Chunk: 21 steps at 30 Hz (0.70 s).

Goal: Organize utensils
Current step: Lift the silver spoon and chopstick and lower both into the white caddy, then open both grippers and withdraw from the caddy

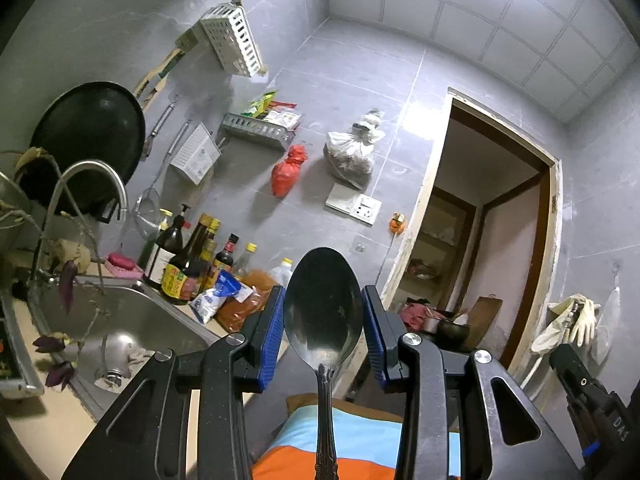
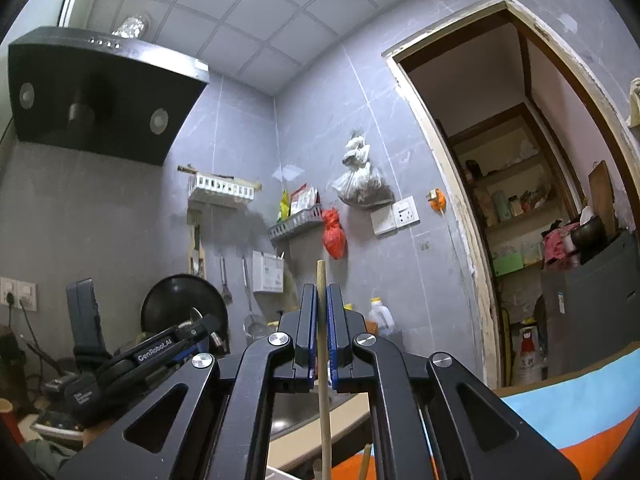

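One spoon (image 1: 323,304), one chopstick (image 2: 321,280) — two hand-held grippers (image 1: 323,320), two hanging bags (image 1: 289,170).

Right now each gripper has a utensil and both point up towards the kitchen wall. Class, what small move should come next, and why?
Probably carry both utensils up towards the white wall caddy, the chopstick first. The right gripper is shut on a wooden chopstick; the left gripper has a metal spoon standing between its blue pads, contact unclear. The caddy hangs well above both tips, so neither utensil can be dropped in yet.

Black hand-held gripper (image 1: 324,320), blue pads (image 1: 269,334)
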{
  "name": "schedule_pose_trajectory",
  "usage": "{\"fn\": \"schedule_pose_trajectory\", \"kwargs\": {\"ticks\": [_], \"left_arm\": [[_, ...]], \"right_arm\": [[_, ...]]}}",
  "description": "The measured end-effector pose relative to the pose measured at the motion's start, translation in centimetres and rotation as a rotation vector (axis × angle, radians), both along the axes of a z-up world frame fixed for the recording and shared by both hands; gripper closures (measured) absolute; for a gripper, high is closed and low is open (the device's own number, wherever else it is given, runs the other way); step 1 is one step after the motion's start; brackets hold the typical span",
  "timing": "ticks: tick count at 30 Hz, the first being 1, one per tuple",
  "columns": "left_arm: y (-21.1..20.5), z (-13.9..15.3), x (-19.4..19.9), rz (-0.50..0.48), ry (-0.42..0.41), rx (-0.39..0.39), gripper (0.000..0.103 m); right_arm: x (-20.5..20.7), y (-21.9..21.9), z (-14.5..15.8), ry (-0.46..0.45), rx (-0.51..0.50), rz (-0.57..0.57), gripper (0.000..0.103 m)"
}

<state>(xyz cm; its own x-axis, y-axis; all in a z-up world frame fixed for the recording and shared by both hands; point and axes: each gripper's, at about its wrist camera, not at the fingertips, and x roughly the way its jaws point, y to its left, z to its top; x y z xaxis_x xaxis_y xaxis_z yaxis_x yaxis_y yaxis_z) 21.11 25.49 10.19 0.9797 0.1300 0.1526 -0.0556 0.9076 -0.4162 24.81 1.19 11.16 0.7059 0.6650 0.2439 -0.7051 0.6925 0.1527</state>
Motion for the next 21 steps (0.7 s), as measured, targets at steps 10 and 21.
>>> {"fn": "schedule_pose_trajectory", "kwargs": {"ticks": [10, 21], "left_arm": [[-1.3, -1.8, -0.3, -0.051, 0.079, 0.056, 0.07], [-4.2, -2.5, 0.0, -0.217, 0.304, 0.131, 0.068]], "right_arm": [[0.4, 1.0, -1.3, 0.043, -0.084, -0.009, 0.1], [0.5, 0.4, -2.5, 0.133, -0.18, 0.014, 0.094]]}}
